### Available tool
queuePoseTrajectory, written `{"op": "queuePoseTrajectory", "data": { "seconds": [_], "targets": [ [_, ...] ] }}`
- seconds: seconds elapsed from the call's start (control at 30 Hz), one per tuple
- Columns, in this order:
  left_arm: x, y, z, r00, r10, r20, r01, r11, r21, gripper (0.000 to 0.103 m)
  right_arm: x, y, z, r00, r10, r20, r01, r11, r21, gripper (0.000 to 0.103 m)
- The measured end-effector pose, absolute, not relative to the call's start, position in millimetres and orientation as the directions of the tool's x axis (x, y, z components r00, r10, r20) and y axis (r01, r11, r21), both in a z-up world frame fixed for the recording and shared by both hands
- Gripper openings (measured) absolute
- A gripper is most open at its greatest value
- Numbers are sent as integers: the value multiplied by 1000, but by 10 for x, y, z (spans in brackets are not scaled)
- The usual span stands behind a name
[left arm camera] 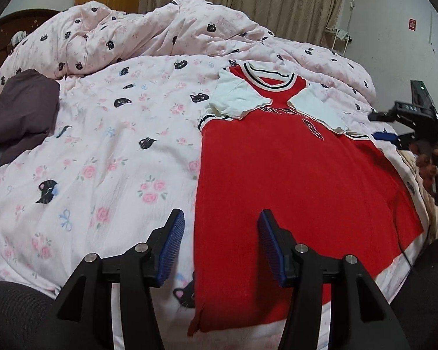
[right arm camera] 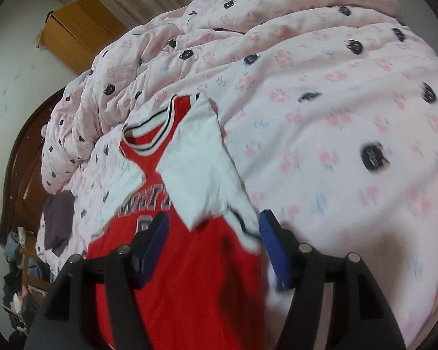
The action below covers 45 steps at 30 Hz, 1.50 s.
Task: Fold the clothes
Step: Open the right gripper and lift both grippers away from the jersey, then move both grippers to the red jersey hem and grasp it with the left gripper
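Observation:
A red jersey-style shirt (left arm camera: 280, 180) with white sleeves and a striped collar lies flat on the pink bed cover, both sleeves folded in over the chest. My left gripper (left arm camera: 221, 239) is open and empty, hovering over the shirt's lower left edge. My right gripper (right arm camera: 214, 242) is open and empty above the shirt (right arm camera: 189, 277), close to the folded right sleeve (right arm camera: 201, 175). The right gripper also shows in the left wrist view (left arm camera: 385, 134) at the shirt's right side.
The pink quilt (left arm camera: 102, 151) with cat and flower print covers the bed and bunches up at the back. A dark purple cloth (left arm camera: 20, 110) lies at the left. A wooden wardrobe (right arm camera: 78, 35) and a clothes pile (right arm camera: 17, 277) stand beside the bed.

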<state>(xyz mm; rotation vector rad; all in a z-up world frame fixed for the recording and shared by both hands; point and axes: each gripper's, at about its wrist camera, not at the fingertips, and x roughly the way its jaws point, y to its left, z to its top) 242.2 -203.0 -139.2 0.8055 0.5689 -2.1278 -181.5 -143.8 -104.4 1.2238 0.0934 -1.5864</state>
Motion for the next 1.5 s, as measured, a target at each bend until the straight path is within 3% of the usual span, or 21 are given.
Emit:
{"op": "queuePoseTrajectory", "data": {
  "seconds": [0.27,0.37,0.5,0.87,1.5],
  "targets": [
    [2639,-1977,-1449,-520,-528,-672,797,-583,-158,53,-1524,-893,-1073,82,-628,-774,834,-382,398,67],
    [2676,-1960,-1489,-531,-529,-662,791,-589,-164,53,-1520,-649,-1084,42,-654,-755,838,-389,383,80],
    [2769,-1992,-1507,-568,-502,-652,782,-577,-236,53,-1501,-411,-1128,9,-672,-740,853,-381,356,84],
    [2960,-2090,-1538,-694,-373,-615,698,-558,-449,53,-1465,-117,-1303,153,-607,-780,850,-321,417,85],
    [2852,-1849,-1655,-702,-245,-669,624,-665,-411,53,-1314,-41,-1353,261,-546,-796,872,-220,436,85]
  ]
}}
